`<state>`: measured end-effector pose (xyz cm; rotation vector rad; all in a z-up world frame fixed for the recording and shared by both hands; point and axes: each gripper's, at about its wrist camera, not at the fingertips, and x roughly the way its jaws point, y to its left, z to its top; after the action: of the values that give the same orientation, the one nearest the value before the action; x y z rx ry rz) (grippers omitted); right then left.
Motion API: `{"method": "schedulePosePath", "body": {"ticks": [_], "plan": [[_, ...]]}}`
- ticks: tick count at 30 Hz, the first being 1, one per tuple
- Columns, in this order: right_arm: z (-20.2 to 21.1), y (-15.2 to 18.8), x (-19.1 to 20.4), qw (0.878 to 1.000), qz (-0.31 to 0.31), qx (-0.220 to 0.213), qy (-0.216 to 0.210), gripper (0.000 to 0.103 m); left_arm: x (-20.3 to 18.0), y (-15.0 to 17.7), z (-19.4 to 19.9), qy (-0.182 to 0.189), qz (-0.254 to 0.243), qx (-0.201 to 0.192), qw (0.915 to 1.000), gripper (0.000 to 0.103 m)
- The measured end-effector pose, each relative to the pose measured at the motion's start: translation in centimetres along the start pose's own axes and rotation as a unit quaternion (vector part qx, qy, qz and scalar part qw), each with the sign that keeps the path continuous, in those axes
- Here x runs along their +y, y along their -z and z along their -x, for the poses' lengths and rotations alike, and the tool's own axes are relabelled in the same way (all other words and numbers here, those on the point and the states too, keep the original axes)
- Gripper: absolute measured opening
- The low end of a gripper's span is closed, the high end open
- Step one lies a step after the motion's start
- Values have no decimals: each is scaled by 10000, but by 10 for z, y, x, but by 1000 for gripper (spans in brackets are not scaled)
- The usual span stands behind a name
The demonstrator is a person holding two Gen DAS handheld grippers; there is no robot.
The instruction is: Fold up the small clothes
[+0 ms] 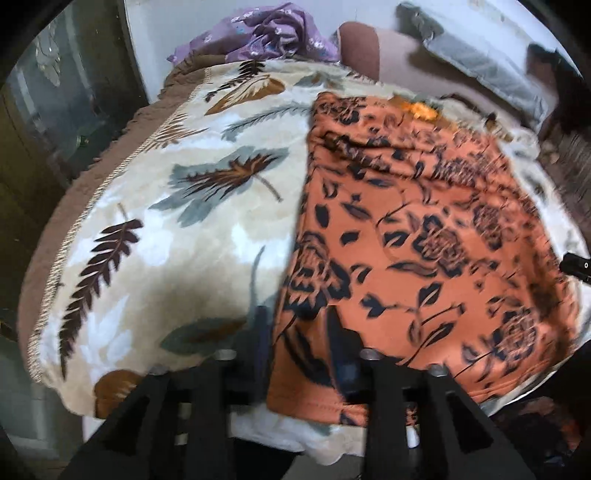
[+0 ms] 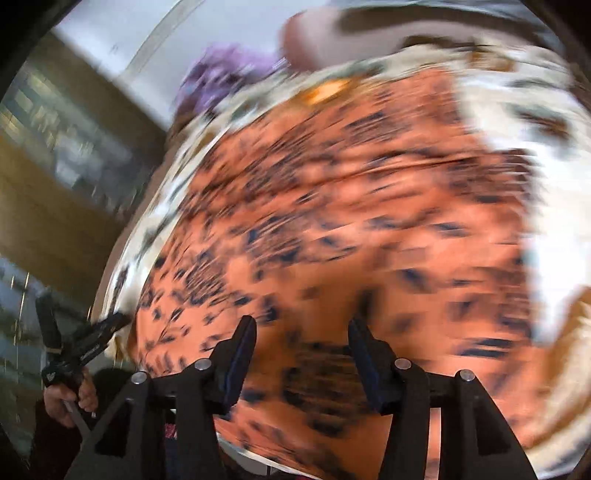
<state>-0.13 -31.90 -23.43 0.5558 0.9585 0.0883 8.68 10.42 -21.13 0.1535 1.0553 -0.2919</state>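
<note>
An orange garment with black flower print lies spread flat on a cream leaf-patterned blanket. My left gripper is open at the garment's near left corner, its fingers either side of the cloth edge. In the right wrist view the same garment fills the blurred frame. My right gripper is open just above the garment's near part. The left gripper also shows at the far left of that view, held by a hand.
A purple flowered cloth lies bunched at the far end of the blanket. A brown cushion and a grey pillow lie beyond it. The blanket's brown fringe edge drops off on the left beside a dark cabinet.
</note>
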Motion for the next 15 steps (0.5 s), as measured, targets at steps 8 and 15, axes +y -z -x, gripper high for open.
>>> {"method": "schedulePosePath", "body": {"ticks": [8, 15], "plan": [[52, 35, -108, 9900, -1341, 120, 423, 62, 5, -9, -18, 257, 27, 211, 9994, 66], [24, 69, -107, 9877, -1392, 650, 287, 62, -11, -1, -21, 574, -401, 460, 9965, 10]]}}
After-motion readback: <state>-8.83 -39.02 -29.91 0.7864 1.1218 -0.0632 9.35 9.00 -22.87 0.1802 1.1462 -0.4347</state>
